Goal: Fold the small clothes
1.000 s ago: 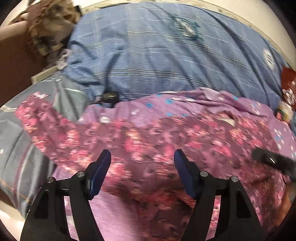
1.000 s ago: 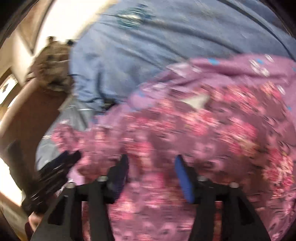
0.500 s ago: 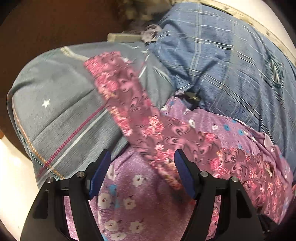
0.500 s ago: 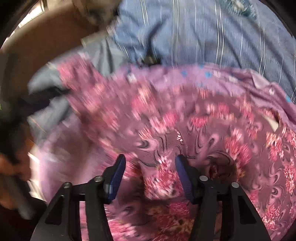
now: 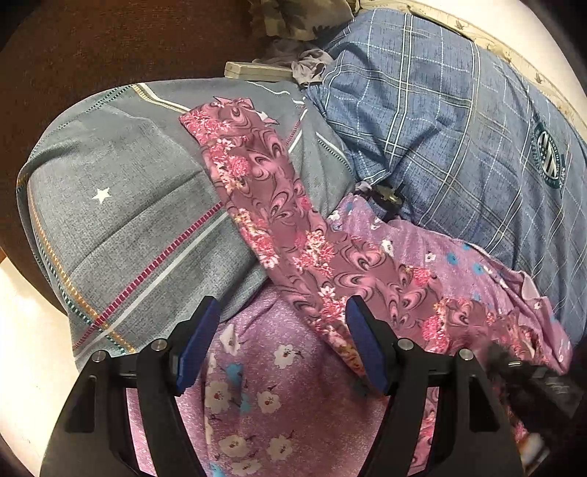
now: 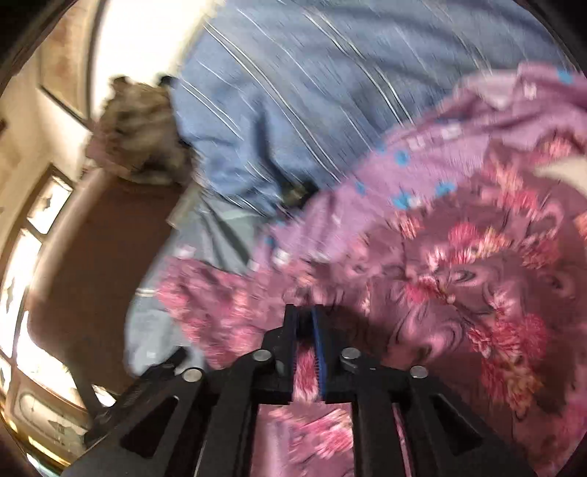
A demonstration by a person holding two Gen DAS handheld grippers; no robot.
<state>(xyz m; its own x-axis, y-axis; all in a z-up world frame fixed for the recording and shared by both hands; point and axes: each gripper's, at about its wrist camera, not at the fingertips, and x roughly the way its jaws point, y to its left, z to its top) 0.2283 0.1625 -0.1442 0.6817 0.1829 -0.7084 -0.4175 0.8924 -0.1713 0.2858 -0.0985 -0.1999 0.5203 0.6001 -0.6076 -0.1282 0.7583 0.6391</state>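
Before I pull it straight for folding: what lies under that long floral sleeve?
The floral sleeve lies across a grey striped pillow; its lower part rests on lilac flowered fabric. Whatever is directly beneath stays covered.

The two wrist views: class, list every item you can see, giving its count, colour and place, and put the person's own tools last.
Floral garment: one, dark pink with swirls and flowers, one long part stretched over the grey pillow, the rest bunched lower right.
Lilac sheet: one, lilac with white and blue flowers, under the garment.
Grey pillow: one, grey with a white star and coloured stripes, left.
Blue checked quilt: one, blue with pale lines, upper right.
Camouflage cloth: one, brown-green, top edge.
Left gripper: one, black with blue pads, open over the sheet.
Right gripper: one, black with blue pads, jaws narrow and opening, floral fabric between them.
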